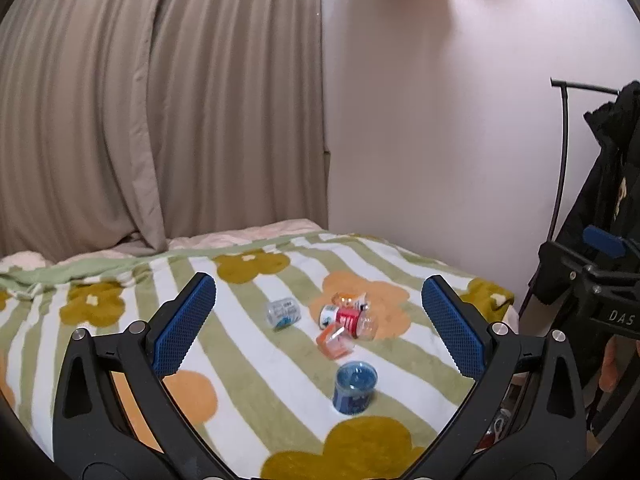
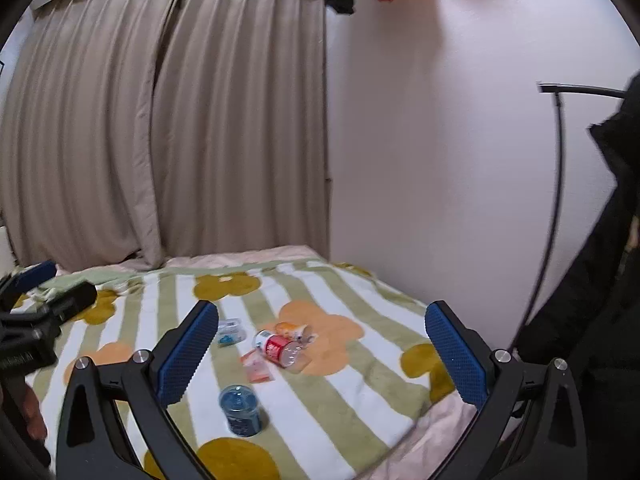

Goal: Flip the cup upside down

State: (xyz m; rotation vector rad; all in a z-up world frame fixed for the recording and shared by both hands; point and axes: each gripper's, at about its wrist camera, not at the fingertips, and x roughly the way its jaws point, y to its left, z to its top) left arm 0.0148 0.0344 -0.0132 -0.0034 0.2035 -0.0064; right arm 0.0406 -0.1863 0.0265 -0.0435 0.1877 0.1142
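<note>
both claws, left gripper [image 1: 316, 312] and right gripper [image 2: 320, 336], hung spread apart and empty. blue cup [image 1: 355, 388] stood mouth-up near the blanket's [image 1: 248, 360] front edge. approach step, i judged; next needed a side grip, then rotation.

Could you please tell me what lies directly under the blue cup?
The blue cup stands upright on the flower-striped blanket; what lies beneath the blanket is covered.
</note>
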